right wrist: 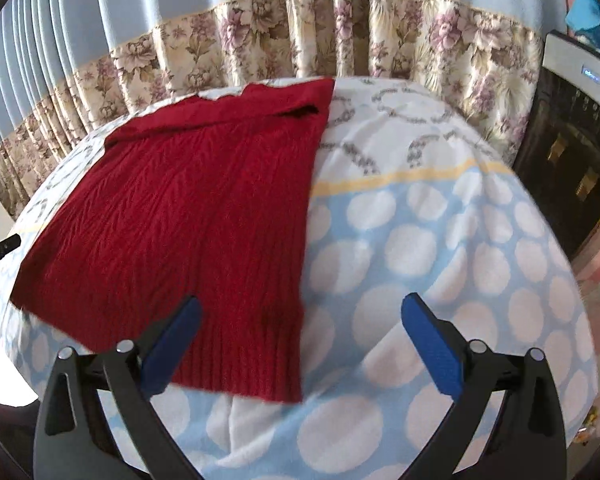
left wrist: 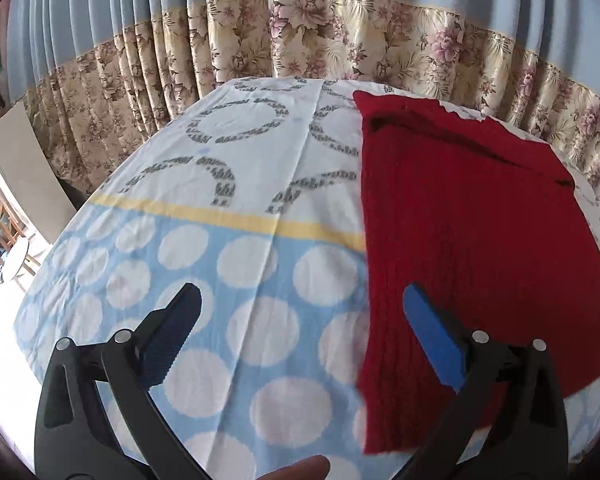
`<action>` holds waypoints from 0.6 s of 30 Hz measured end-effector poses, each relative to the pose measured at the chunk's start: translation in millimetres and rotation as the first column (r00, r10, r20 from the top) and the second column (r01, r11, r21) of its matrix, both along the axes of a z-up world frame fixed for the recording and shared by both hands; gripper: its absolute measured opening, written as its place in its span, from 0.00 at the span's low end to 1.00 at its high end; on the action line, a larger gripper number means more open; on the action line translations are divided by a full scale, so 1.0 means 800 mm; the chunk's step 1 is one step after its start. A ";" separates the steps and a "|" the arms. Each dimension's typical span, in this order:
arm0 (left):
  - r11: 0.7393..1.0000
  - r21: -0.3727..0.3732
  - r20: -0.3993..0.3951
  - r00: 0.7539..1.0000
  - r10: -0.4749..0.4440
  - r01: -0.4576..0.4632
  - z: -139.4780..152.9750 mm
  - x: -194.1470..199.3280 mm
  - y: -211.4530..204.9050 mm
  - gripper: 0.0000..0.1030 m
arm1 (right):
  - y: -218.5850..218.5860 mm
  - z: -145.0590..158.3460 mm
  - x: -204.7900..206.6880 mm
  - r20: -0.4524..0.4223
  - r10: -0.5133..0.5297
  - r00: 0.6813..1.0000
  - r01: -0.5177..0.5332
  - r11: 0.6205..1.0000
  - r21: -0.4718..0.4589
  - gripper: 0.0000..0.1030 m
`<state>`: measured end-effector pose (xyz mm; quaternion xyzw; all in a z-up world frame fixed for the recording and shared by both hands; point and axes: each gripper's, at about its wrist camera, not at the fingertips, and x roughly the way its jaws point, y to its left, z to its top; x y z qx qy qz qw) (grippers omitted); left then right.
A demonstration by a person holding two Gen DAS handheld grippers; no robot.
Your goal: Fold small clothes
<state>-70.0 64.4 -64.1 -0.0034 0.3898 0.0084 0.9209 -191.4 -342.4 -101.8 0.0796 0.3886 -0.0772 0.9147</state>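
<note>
Your red sweater (right wrist: 188, 216) lies flat on the cloth-covered tabletop (right wrist: 440, 248), seemingly with sleeves already folded in; the lengthwise fold remains. Your left gripper (left wrist: 302, 336) and right gripper (right wrist: 300, 344) hover spread, holding nothing.

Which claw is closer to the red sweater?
Too close to call. The left claw hangs open over the sweater's left edge, the right claw open over its right edge; neither is gripping it.

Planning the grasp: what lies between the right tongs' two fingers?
In the right wrist view, the red knitted garment's ribbed hem corner and bare dotted blue-white cloth lie between the open right tongs.
</note>
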 end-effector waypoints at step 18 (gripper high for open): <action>0.997 -0.006 -0.005 0.997 -0.080 0.080 -0.018 -0.033 -0.001 0.97 | 0.016 0.018 -0.003 0.053 0.054 0.997 -0.059 0.994 0.089 0.11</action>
